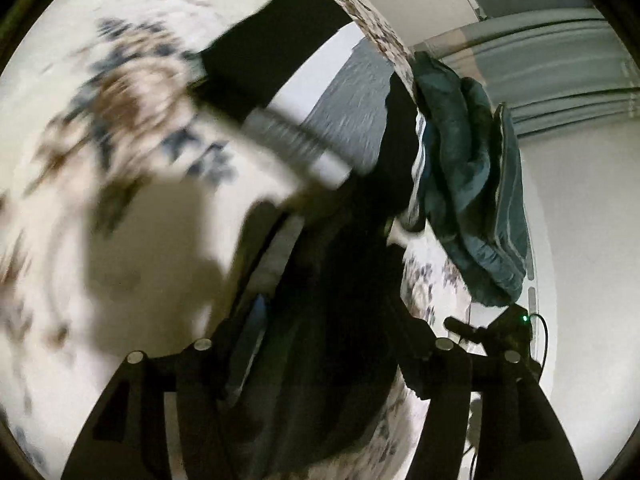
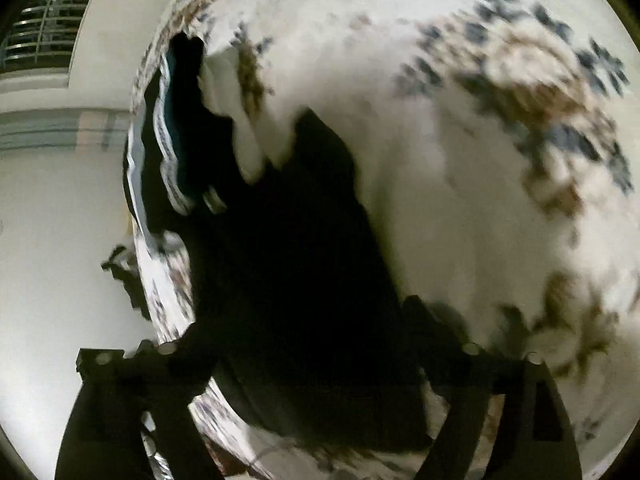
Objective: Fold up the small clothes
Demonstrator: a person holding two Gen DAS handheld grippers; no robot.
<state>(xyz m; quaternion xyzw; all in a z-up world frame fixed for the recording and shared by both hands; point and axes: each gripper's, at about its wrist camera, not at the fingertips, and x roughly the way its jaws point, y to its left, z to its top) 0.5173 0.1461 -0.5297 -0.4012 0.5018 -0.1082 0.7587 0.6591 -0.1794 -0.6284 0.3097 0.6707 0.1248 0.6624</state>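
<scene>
Nearest the lens in the left wrist view, the left tool (image 1: pixel 320 364) has its two dark fingers set wide apart, with black cloth bunched in the gap between them; whether the fingers actually pinch it cannot be told, since the fabric hides the tips and the picture is smeared. That cloth belongs to a dark garment (image 1: pixel 332 280) with a pale band (image 1: pixel 296 144) and a grey panel (image 1: pixel 348 108), which runs from the tool up across the floral bedsheet (image 1: pixel 120 160). Just beside the garment, toward the edge of the bed, lies a heap of teal clothing (image 1: pixel 468 184), touching the sheet and partly overhanging it. Below that heap a small black device with a green light (image 1: pixel 520 320) sits near the right finger. Beyond the bed are a pale wall (image 1: pixel 580 240) and grey slatted shutters (image 1: pixel 560 60). In the right wrist view, the right tool (image 2: pixel 320 364) likewise stands wide, its fingers framing the same black mass of the garment, and again a grip cannot be confirmed. Farther along, striped folded clothes (image 2: pixel 168 152) are stacked at the bed's edge, and a barred window (image 2: pixel 52 20) shows in the far corner.
</scene>
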